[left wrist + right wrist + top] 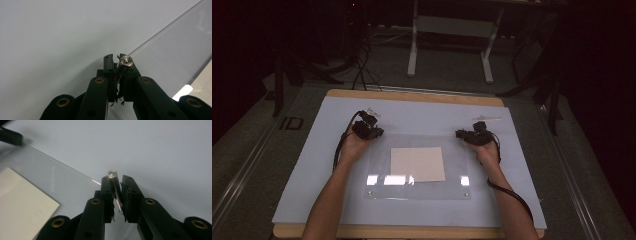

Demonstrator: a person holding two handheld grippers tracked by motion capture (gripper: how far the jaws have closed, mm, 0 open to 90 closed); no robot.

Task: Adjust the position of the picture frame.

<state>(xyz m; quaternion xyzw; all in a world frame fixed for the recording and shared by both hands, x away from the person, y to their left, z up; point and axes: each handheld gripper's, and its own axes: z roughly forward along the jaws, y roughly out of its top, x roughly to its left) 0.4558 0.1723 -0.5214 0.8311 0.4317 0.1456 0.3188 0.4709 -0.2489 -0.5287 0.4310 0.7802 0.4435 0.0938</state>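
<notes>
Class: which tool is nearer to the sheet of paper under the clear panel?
Roughly equal. The left tool sits off the paper's far-left corner, the right tool off its far-right corner.

1. a wooden table (412, 96) carries everything; its bare wood shows as strips along the far and near edges.
2. a pale blue-grey mat (312, 170) lies flat on the table and covers nearly all of the top.
3. a clear acrylic sheet (379, 186) lies flat on the mat, near its middle, with small fasteners at its near corners.
4. a cream square of paper (417, 163) lies at the sheet's middle; whether on or under the sheet cannot be told.
</notes>
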